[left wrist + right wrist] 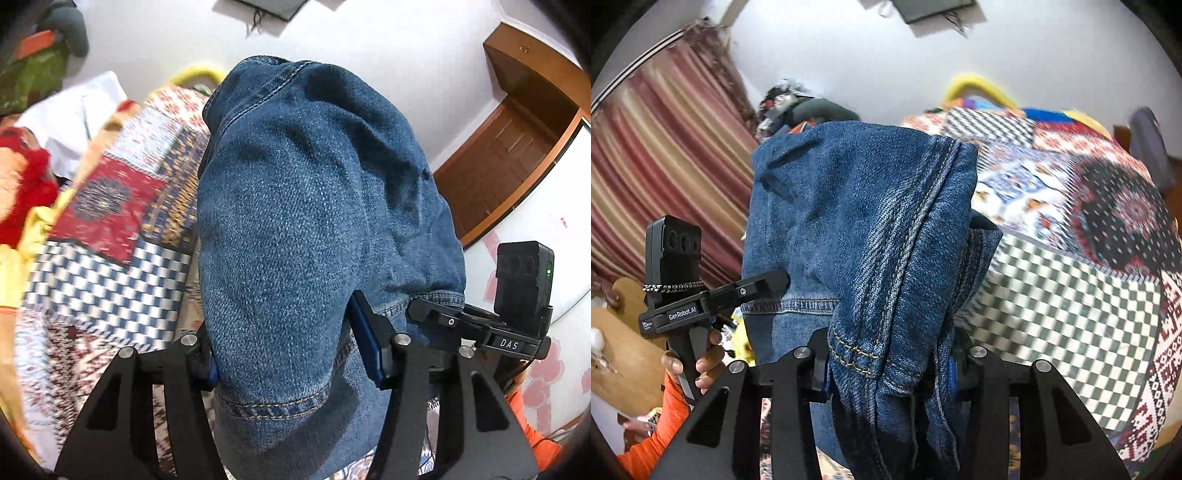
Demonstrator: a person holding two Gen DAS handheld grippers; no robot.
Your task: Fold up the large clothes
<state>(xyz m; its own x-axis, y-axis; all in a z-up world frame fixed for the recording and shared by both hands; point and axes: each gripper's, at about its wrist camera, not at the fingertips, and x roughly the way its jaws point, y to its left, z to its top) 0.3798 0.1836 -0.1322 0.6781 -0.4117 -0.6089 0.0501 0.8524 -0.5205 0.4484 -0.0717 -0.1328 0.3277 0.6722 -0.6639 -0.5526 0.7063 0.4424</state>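
Blue denim jeans (295,221) hang lifted in the air and fill the middle of both wrist views. My left gripper (291,362) is shut on a hemmed edge of the jeans, with cloth bulging up over its fingers. My right gripper (890,369) is shut on another bunched, stitched edge of the jeans (871,229). The right gripper (465,325) shows in the left wrist view at the right, touching the denim. The left gripper (761,284) shows in the right wrist view at the left, held by a hand in an orange sleeve.
A bed with a patchwork quilt (1071,266) lies below and beside the jeans; it also shows in the left wrist view (110,229). A striped curtain (653,177) hangs at the left. A wooden door (517,147) stands at the right. Red and yellow clothes (22,206) lie on the bed.
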